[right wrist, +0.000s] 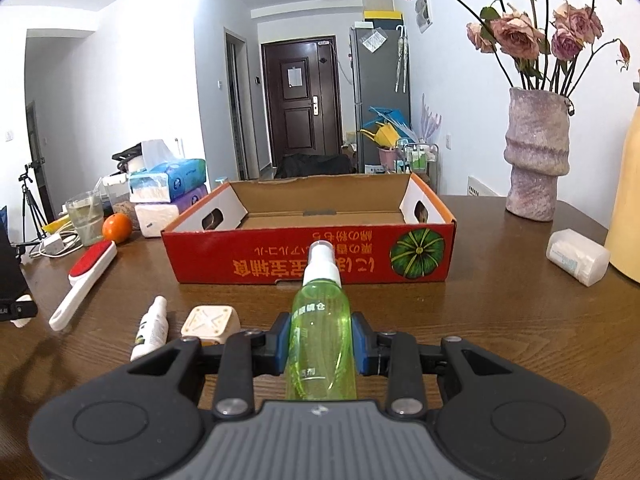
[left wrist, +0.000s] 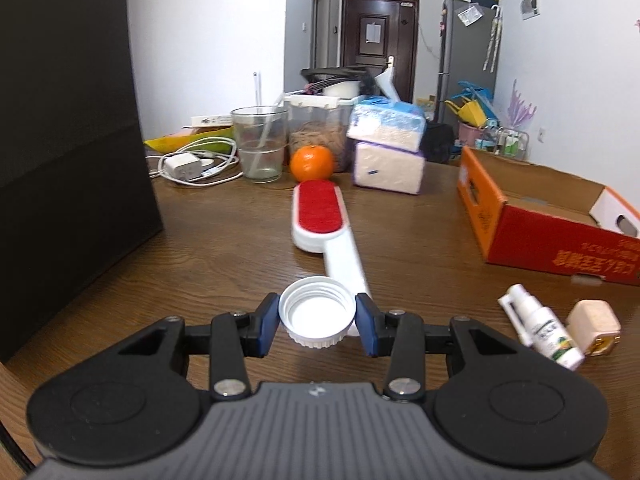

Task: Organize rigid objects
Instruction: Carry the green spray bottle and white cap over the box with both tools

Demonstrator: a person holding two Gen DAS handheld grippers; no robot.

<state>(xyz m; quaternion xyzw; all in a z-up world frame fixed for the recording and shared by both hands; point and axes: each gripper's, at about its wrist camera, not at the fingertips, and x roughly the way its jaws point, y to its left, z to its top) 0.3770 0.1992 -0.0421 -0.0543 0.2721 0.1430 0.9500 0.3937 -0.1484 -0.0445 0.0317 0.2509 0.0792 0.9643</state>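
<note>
The left gripper (left wrist: 317,322) has its jaws pressed on a white lid (left wrist: 317,317), open side up, clear of the table (left wrist: 224,240). The right gripper (right wrist: 321,340) is clamped on a green spray bottle (right wrist: 322,336), nozzle pointing at the cardboard box (right wrist: 312,264).

Both hands look loaded, so the step in hand seems to be carrying to the box; each piece must next clear the box's near wall and be let go over its bare floor.

In front of the box, a small white bottle (right wrist: 151,330) and a beige cube (right wrist: 210,322) lie side by side, with the lint brush (left wrist: 320,220) to their left. Left of the box, beyond the brush, stand an orange (left wrist: 312,163), a glass (left wrist: 260,142) and tissue packs (left wrist: 386,152). The box's near wall is the edge to mind; the table directly in front of it is bare.
</note>
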